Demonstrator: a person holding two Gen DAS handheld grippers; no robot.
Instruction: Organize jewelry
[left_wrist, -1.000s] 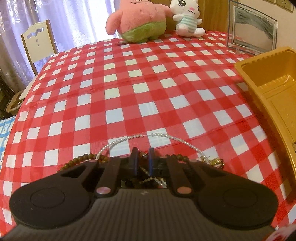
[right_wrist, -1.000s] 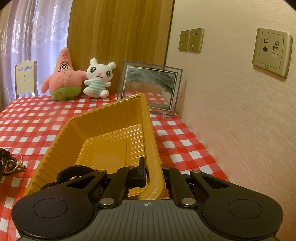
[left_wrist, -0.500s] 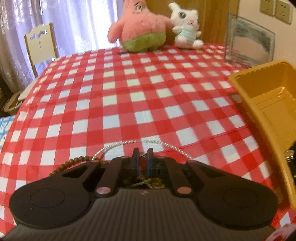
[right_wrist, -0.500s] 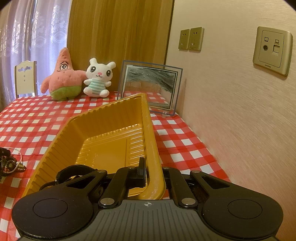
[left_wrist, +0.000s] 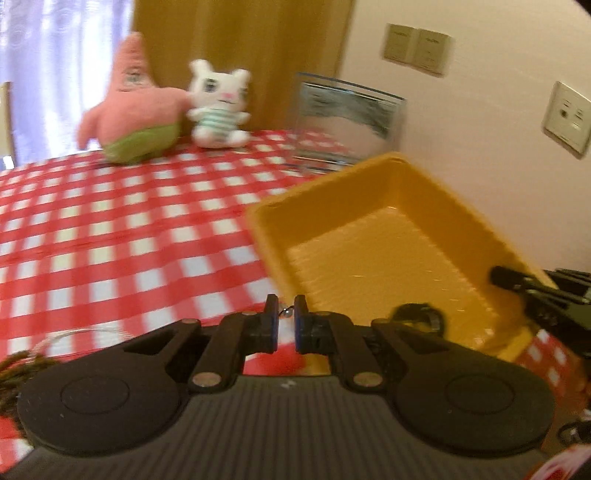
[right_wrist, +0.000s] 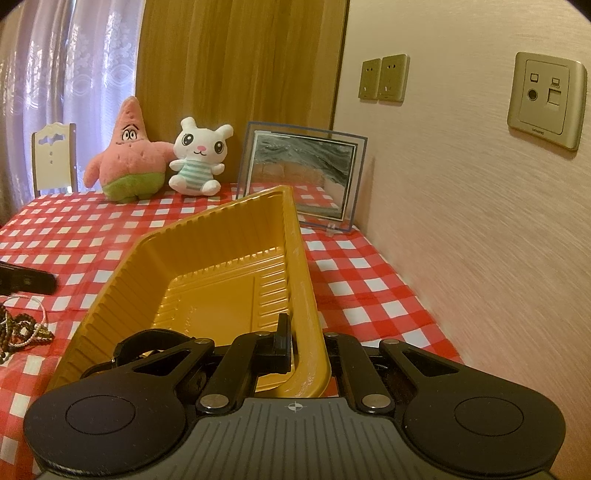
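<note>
Jewelry (left_wrist: 286, 313) shows in the left wrist view as a small metal piece caught between the fingertips of the left gripper (left_wrist: 285, 318), whose jaws stand nearly closed, with only a narrow gap around it; the blur makes it hard to say what the piece is. The yellow tray (left_wrist: 458, 210) lies just ahead and to the right of those fingertips, its near left corner almost under them. More strands, a pale chain and dark beads (left_wrist: 22, 363), lie on the checked tablecloth (left_wrist: 110, 236), well to the left of the tray. A dark ring-shaped thing (left_wrist: 417, 317) sits at the tray's near end. At the tray's near right edge the right gripper (left_wrist: 517, 282) reaches in.

In the right wrist view, the right gripper (right_wrist: 297, 341) is clamped on the tray's (right_wrist: 236, 236) near right rim, one finger inside the wall and the other outside, holding it steady. The tangle of beads and pearl chain (right_wrist: 22, 330) rests on the cloth well to the left of the tray, and the left gripper's tip (right_wrist: 27, 282) shows above it.

The step in hand appears to be carrying a picked piece to the tray. The next move calls for bringing the fingertips over the tray floor, then opening the jaws so the piece drops inside.
</note>
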